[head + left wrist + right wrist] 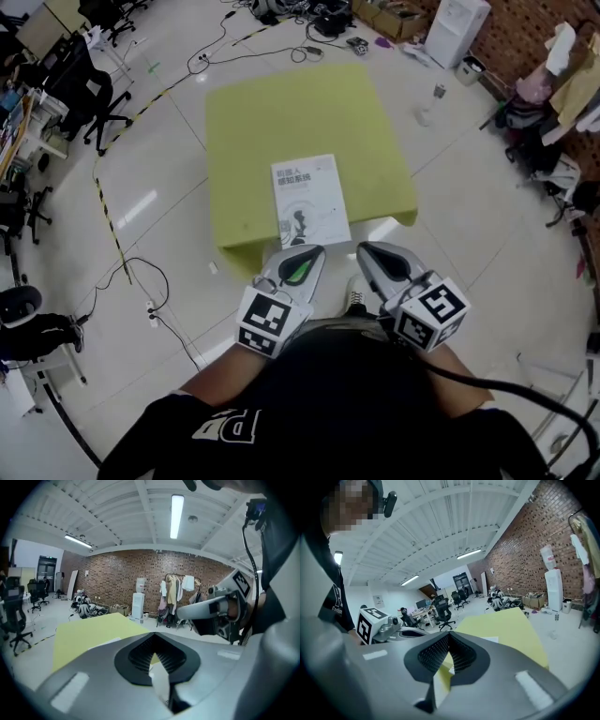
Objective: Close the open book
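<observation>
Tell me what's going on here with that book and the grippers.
A person holds a gripper in each hand, close to the near edge of a low yellow-green square table. The left gripper and right gripper are both shut and empty, stopping short of the white paperback book. The book lies flat with its front cover up, already closed, and nothing touches it.
</observation>
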